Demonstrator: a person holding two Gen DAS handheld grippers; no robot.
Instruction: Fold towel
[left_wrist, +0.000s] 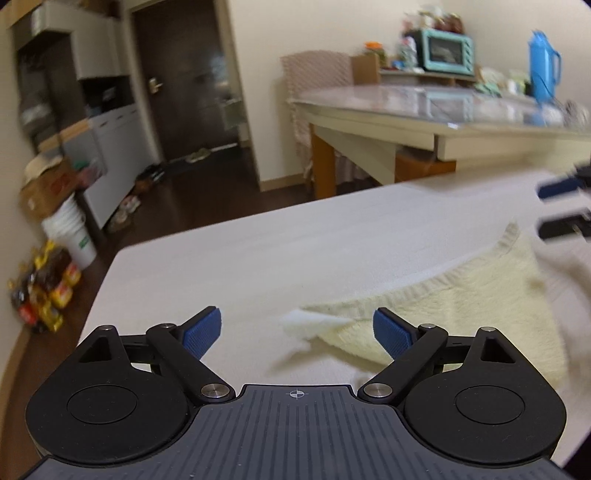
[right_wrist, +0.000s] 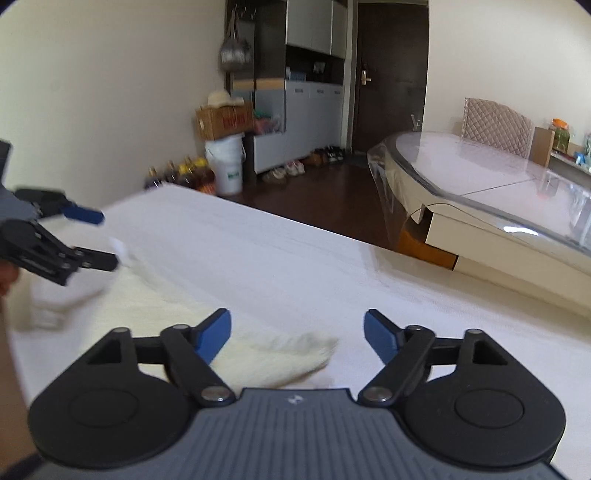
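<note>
A cream fluffy towel (left_wrist: 461, 306) lies folded on the white table (left_wrist: 258, 258). In the left wrist view my left gripper (left_wrist: 297, 330) is open just above one blurred towel corner (left_wrist: 306, 326), and its pads do not press on it. My right gripper (left_wrist: 546, 208) shows at the far right edge, jaws apart. In the right wrist view my right gripper (right_wrist: 299, 334) stands open over another corner of the towel (right_wrist: 288, 354), which lies loose between the fingers. The left gripper (right_wrist: 98, 238) hovers open at the left, over the blurred far end of the towel.
Beyond the table's far edge is dark floor, then a dining table (right_wrist: 480, 177) with a clear cover and a quilted chair (right_wrist: 495, 122). A blue jug (left_wrist: 543, 70) and a teal oven (left_wrist: 447, 51) stand further back. Bottles (right_wrist: 184, 173) and a white bucket (right_wrist: 227, 166) sit on the floor.
</note>
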